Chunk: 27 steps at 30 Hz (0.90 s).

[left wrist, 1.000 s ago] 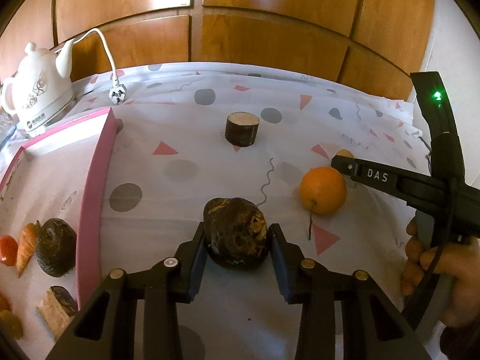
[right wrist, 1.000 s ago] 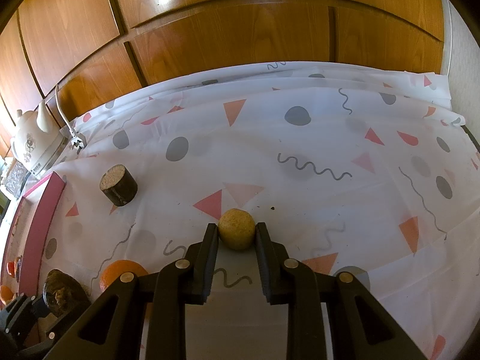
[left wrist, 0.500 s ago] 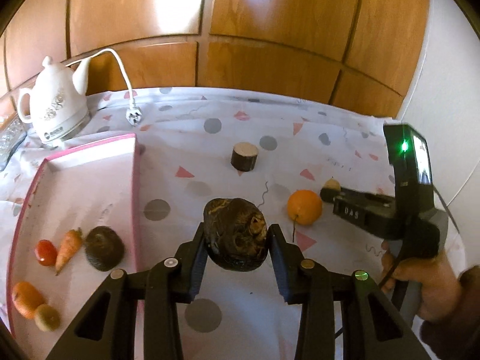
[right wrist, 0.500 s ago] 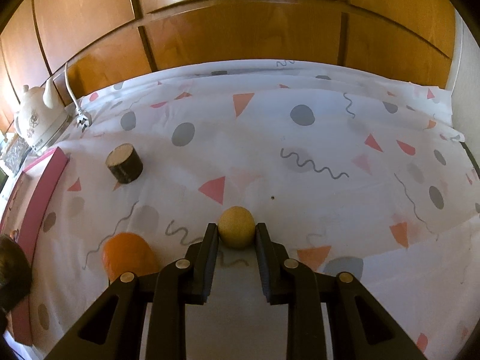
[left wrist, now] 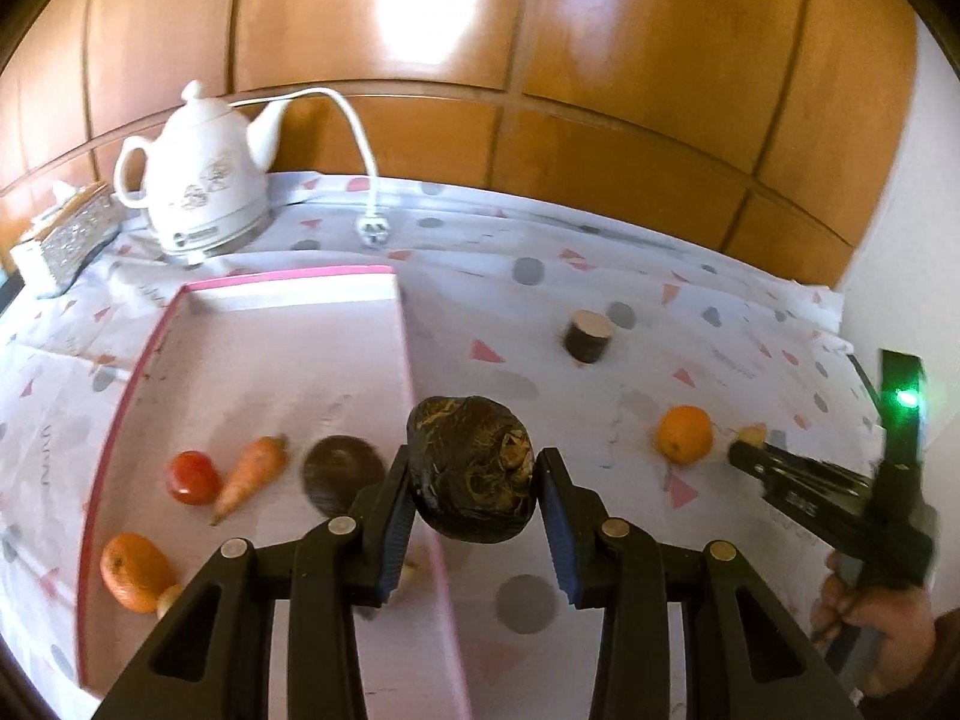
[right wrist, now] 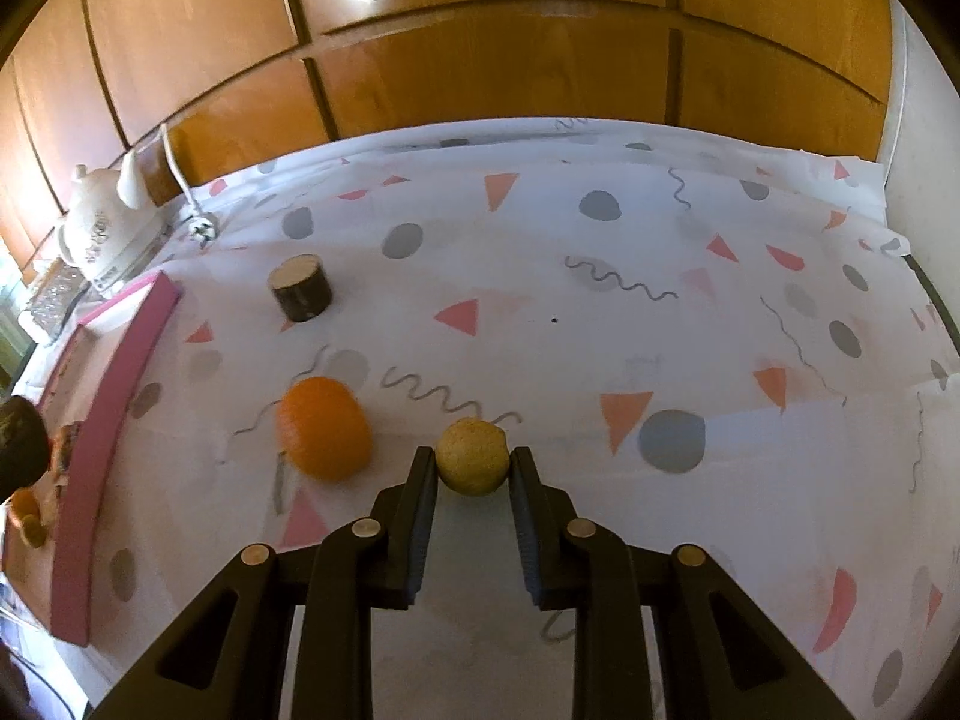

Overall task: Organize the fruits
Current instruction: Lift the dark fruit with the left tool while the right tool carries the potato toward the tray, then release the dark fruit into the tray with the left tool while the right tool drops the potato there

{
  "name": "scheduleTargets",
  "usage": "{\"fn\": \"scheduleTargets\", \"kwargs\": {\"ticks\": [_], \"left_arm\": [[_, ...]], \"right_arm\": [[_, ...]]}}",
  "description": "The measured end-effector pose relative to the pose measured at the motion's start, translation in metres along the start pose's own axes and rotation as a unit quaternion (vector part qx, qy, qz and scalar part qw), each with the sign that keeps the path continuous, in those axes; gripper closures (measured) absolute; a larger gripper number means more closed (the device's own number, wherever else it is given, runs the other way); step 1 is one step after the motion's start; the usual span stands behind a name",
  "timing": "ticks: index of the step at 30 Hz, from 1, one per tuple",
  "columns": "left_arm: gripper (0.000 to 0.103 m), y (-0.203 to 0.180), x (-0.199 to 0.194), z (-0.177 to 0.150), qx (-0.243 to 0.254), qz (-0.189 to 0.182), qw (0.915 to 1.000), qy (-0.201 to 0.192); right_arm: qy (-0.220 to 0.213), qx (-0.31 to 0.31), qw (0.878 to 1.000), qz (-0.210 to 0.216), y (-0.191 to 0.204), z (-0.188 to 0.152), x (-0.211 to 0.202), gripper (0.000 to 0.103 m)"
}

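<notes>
My left gripper (left wrist: 474, 486) is shut on a dark, rough brown fruit (left wrist: 471, 468) and holds it in the air above the right rim of the pink-edged tray (left wrist: 414, 372). The tray holds a tomato (left wrist: 192, 477), a carrot (left wrist: 252, 474), a dark round fruit (left wrist: 336, 471) and an orange fruit (left wrist: 135, 570). My right gripper (right wrist: 472, 471) is shut on a small tan round fruit (right wrist: 472, 456), just right of an orange (right wrist: 324, 429) on the cloth. The orange also shows in the left wrist view (left wrist: 684, 435).
A dark wooden stump (right wrist: 300, 288) stands on the patterned tablecloth (right wrist: 600, 324) behind the orange. A white electric kettle (left wrist: 195, 186) with its cord and plug (left wrist: 375, 231) and a glittery box (left wrist: 66, 237) sit at the back left. Wooden panels back the table.
My left gripper has lifted the dark brown fruit and carried it left, over the tray's right rim. My right gripper has lifted slightly with the tan fruit, closer to the orange.
</notes>
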State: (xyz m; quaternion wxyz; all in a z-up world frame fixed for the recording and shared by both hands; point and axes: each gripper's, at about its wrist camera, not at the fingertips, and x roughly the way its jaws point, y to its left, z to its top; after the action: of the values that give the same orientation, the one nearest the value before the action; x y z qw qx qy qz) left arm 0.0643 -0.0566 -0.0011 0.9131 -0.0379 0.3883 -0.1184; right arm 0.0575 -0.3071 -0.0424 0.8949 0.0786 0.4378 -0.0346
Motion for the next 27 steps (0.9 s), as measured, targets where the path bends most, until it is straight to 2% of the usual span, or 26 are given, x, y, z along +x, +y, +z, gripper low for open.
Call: {"fn": "scheduleTargets", "kwargs": {"ticks": [5,10,17,20,24,27], "left_arm": [[0.063,0.027,-0.003,0.001,-0.024,0.016,0.9996,-0.003],[0.063,0.059,-0.007,0.002,-0.046,0.029,0.9985,-0.006],[0.063,0.117,-0.017,0.014,-0.086,0.058,0.9945,-0.018],[0.063,0.138,-0.018,0.02,-0.101,0.068,0.9924,-0.018],[0.063,0.146,-0.011,0.025,-0.104,0.066,0.9923,-0.005],[0.063,0.145,-0.006,0.028,-0.103,0.062,0.9927,-0.005]], "right_arm": [[-0.01,-0.021,0.999,0.032,0.023,0.001,-0.016,0.079],[-0.009,-0.07,0.994,0.089,0.069,0.001,-0.028,0.079],[-0.011,-0.137,0.976,0.168,0.141,-0.002,-0.042,0.079],[-0.006,-0.166,0.965,0.204,0.176,-0.005,-0.044,0.079],[0.009,-0.203,0.95,0.236,0.215,-0.013,-0.04,0.079],[0.022,-0.23,0.942,0.245,0.238,-0.022,-0.036,0.079]]}}
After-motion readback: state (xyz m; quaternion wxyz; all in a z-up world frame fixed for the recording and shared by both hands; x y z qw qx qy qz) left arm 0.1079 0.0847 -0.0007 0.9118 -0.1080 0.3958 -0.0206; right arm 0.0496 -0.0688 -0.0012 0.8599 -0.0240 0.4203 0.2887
